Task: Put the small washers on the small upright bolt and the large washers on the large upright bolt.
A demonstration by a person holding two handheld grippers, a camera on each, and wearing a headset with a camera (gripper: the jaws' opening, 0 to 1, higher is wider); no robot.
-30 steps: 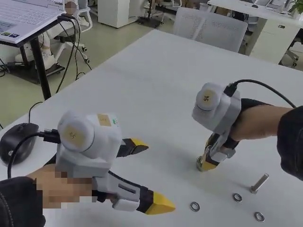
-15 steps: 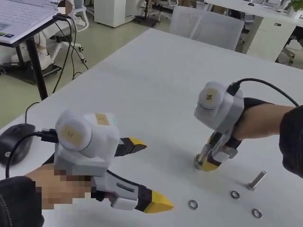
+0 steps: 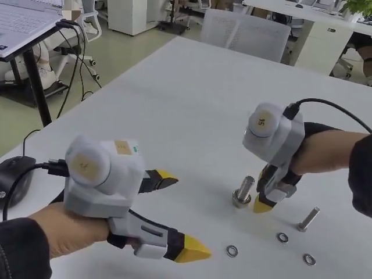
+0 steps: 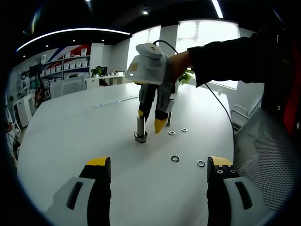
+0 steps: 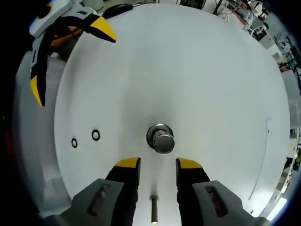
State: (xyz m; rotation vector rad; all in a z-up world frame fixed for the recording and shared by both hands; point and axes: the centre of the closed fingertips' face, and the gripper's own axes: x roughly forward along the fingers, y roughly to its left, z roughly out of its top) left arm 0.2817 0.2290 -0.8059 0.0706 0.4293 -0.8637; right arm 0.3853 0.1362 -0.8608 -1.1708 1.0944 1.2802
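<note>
The left gripper is held with its jaws spread wide, and nothing is gripped between them. Just beyond its tips, toward its right-hand jaw, a first washer and a second washer are seen lying flat on the white table, near each other but apart. Farther ahead of these jaws, a little toward the left-hand one, the large bolt is stood upright on its head. The right gripper is held over it from above, pointing down, with one yellow tip level with the shank and just beside it. In the right gripper view its jaws are seen parted by a narrow gap, with nothing caught between them; the large bolt is viewed end-on just ahead of the tips, and a strip of bare table is seen between bolt and tips. Beyond the right gripper, as seen from the left one, a third washer and a fourth washer are laid flat, close together. The small bolt is found just beside them, partly hidden behind the yellow tip; it appears upright, though this cannot be told for certain. All four washers are seen lying on the table, apart from both bolts.
</note>
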